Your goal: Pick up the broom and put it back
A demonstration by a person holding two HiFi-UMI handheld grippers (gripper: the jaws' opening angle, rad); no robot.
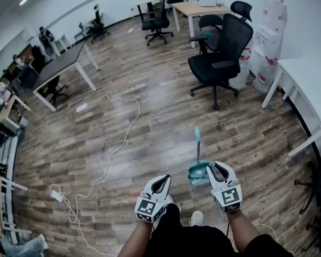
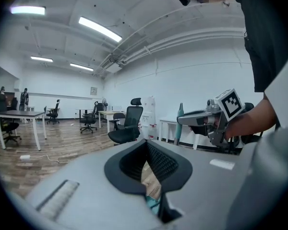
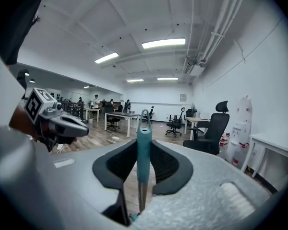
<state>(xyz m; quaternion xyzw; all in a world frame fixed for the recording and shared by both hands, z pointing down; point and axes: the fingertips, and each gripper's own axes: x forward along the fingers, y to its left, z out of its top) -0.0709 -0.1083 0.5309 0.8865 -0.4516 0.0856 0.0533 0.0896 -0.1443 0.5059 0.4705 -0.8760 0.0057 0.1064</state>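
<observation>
A broom with a teal grip (image 1: pixel 198 136) stands upright on the wood floor just in front of me, its teal head (image 1: pixel 199 172) low beside my right gripper (image 1: pixel 213 165). In the right gripper view the teal handle (image 3: pixel 143 138) runs straight up between the two dark pads, which close against its sides. The left gripper view shows the same handle (image 2: pixel 180 110) at the tip of the right gripper (image 2: pixel 180 120). My left gripper (image 1: pixel 167 178) hangs to the left of the broom, its fingertips together with nothing between them (image 2: pixel 145 143).
A black office chair (image 1: pixel 219 58) stands ahead on the right, with a white desk (image 1: pixel 310 84) and water dispensers (image 1: pixel 270 31) beyond it. A white cable (image 1: pixel 117 143) snakes across the floor to a power strip (image 1: pixel 57 196). A grey table (image 1: pixel 61 66) stands far left.
</observation>
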